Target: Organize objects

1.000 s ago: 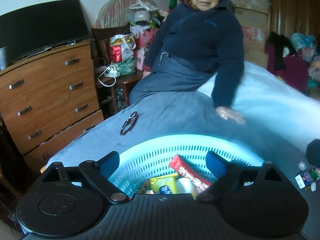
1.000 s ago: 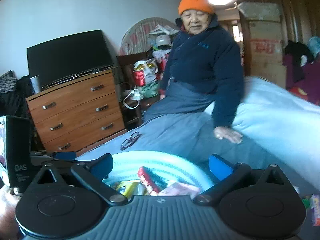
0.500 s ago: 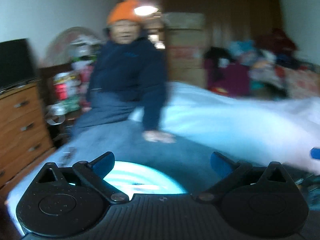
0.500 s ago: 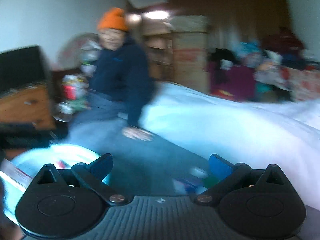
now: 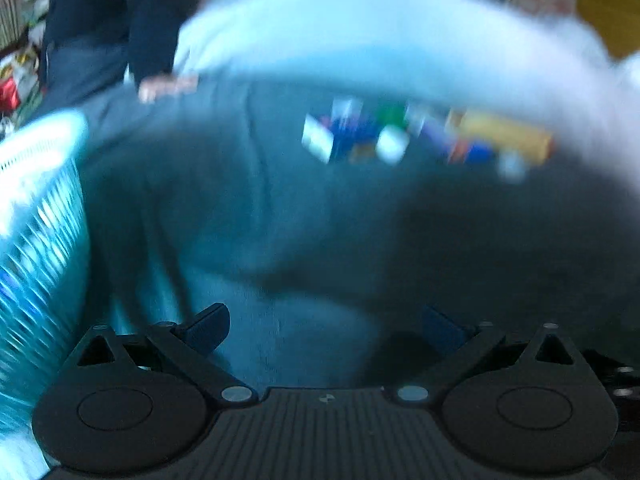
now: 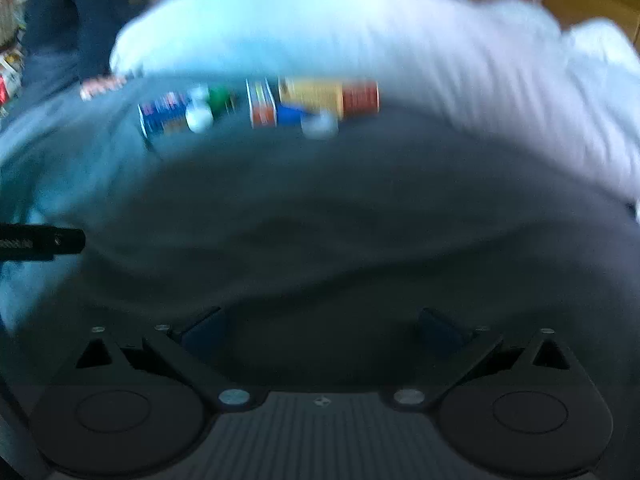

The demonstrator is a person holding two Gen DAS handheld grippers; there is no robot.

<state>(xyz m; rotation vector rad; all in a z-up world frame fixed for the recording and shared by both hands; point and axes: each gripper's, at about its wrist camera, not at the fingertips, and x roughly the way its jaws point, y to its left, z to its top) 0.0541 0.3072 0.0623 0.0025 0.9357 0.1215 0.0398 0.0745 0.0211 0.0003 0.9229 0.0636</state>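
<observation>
Both views are blurred by motion. Several small colourful boxes and white bottles lie in a row on the grey blanket: a blue-and-white box (image 5: 320, 142), a white bottle (image 5: 392, 144) and a yellow box (image 5: 508, 140) in the left wrist view; a blue box (image 6: 162, 116), a white bottle (image 6: 199, 117) and an orange-yellow box (image 6: 316, 96) in the right wrist view. The light-blue plastic basket (image 5: 36, 208) stands at the left edge. My left gripper (image 5: 326, 326) and right gripper (image 6: 320, 326) are open and hold nothing, well short of the row.
A white quilt (image 6: 360, 28) is heaped behind the row of objects. A person in dark clothes sits at the upper left with a hand (image 5: 166, 86) resting on the blanket. A dark part of the other gripper (image 6: 40, 242) pokes in from the left.
Both grippers have swung right and tipped down, away from the basket and the person and toward the row of boxes and bottles. Both stayed open.
</observation>
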